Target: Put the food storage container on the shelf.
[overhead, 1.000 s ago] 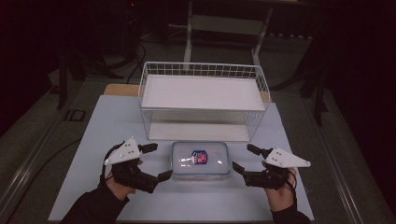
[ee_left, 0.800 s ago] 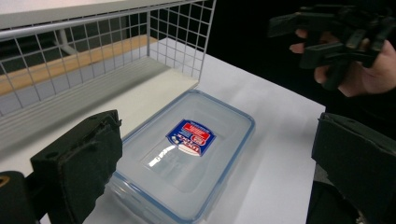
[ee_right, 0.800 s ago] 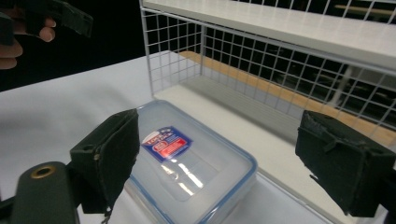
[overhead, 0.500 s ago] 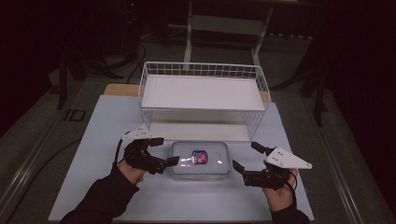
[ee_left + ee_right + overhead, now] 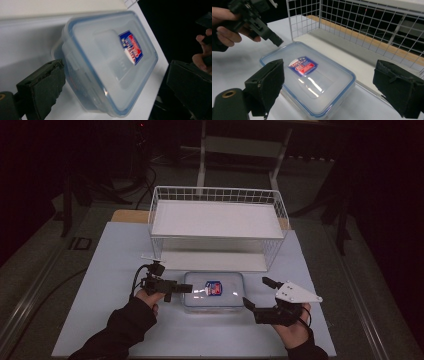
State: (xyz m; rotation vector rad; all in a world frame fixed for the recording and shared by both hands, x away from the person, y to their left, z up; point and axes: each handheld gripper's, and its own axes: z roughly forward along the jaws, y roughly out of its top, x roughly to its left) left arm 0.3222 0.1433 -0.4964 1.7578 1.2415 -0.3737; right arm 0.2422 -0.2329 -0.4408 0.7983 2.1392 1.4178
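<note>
Lidded clear container [image 5: 214, 291] flat on table [image 5: 110, 270], near side, just before wire basket [image 5: 217, 222]. Left tool [image 5: 186, 289] wide open, straddling container's left end, one jaw touching. Right tool [image 5: 254, 294] wide open, empty, just right of container.

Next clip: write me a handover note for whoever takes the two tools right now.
Left tool: open, at the left end of the lidded plastic box, one jaw above it and one beside it; whether they touch is unclear.
Right tool: open, holding nothing, just off the box's right end.
The box sits on the table, lid on, in front of the white wire basket.
Done: both tools brought to the box.
Left: grip it; probably lift it.
</note>
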